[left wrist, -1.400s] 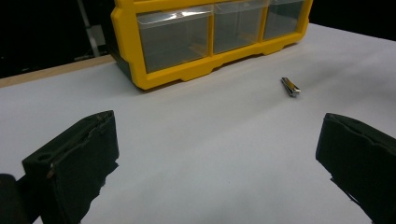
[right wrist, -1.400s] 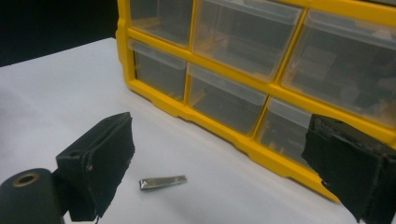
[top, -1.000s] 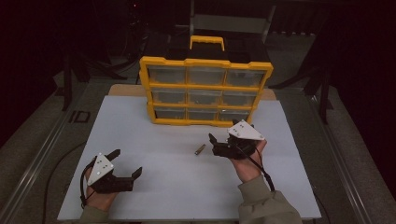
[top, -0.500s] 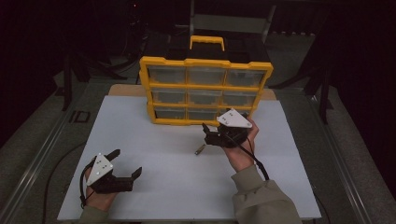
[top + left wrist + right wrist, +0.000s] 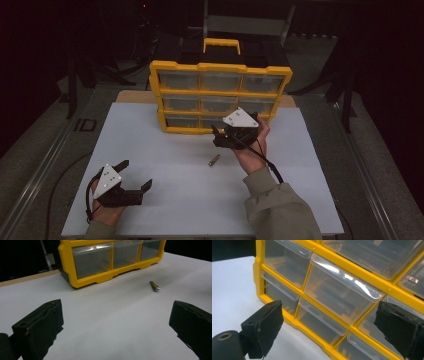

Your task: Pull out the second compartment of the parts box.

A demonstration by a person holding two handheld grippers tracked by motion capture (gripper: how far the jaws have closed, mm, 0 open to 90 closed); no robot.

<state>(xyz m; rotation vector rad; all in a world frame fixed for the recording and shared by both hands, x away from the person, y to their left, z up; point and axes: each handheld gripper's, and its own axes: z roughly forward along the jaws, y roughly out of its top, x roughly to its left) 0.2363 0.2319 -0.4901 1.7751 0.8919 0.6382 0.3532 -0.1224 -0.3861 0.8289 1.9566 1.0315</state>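
The right hand-held gripper (image 5: 220,138) is released, jaws spread wide and holding nothing. Over the last second it has travelled from above the small metal piece (image 5: 214,160) toward the far edge of the bench (image 5: 310,200), and now sits just in front of the drawer cabinet's (image 5: 220,68) lower rows. In the right gripper view (image 5: 329,327) its jaws frame a clear middle drawer (image 5: 339,293), close but not yet touching. That shift suggests the work in hand is opening a drawer, not picking up the metal piece.

The cabinet stands upright at the middle of the bench's far edge: yellow frame, handle on top, three rows of three clear plastic drawers, all shut as far as can be told. The metal piece lies on the white sheet just on the near side of the right hand.

The left hand-held gripper (image 5: 131,181) has not moved; it rests near the near-left corner, likewise released and empty.
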